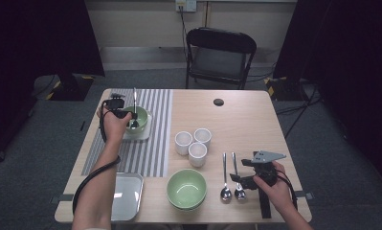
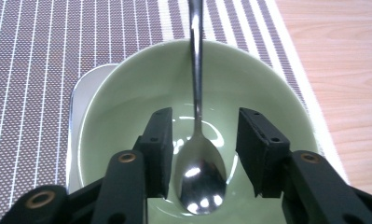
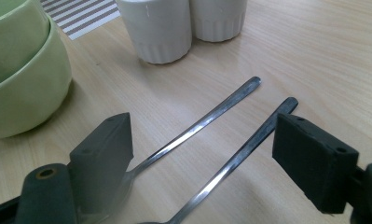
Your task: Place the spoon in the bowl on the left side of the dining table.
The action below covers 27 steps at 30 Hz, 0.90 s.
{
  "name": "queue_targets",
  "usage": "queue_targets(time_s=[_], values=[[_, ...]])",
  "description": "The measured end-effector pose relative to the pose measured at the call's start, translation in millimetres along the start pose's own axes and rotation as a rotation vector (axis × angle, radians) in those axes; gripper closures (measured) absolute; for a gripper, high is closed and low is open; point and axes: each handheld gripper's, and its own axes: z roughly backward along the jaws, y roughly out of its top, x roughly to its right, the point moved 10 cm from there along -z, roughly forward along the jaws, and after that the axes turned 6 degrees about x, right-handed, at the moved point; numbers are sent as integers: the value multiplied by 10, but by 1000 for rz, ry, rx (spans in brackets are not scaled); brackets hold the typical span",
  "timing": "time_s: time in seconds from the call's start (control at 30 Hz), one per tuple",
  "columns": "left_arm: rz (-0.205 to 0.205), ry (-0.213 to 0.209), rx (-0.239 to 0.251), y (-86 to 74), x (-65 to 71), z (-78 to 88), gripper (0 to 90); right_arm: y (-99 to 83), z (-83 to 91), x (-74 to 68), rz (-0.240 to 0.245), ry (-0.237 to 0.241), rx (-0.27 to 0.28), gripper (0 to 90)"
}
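On the striped mat (image 1: 145,129) at the left of the table (image 1: 246,124), the left tool (image 2: 200,140) hangs over a green bowl (image 2: 141,107) that sits on a white square plate (image 2: 83,86). A spoon (image 2: 198,172) lies in this bowl, its scoop at the bottom and its handle leaning up over the far rim. The jaws stand apart on either side of the scoop with clear gaps, so the tool is released; the spoon seems to have been set down here to complete a place setting. Near the front edge, a metal tray (image 1: 127,195) lies empty, just beside the mat. Toward the middle, stacked green bowls (image 1: 186,189) wait, with three white cups (image 1: 193,143) clustered behind them, probably stock for further settings. Just right of the stacked bowls, two spoons (image 1: 231,179) lie side by side, handles pointing away from the person. The right tool (image 3: 202,158) is low over them, jaws wide and gripping nothing, the handles running between the pads; it looks poised to take the next spoon.
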Motion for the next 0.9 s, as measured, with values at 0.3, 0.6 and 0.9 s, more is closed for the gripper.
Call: queue_targets(time_s=[0.3,0.6,0.9], values=[[8,0,10,18,1,175,501,43,-5,-14,12,-3,4,195],[24,-7,19,16,-46,361,441,49,-8,-3,5,-5,1,196],[31,-43,30,29,52,450,389,58,14,6,7,-8,5,196]])
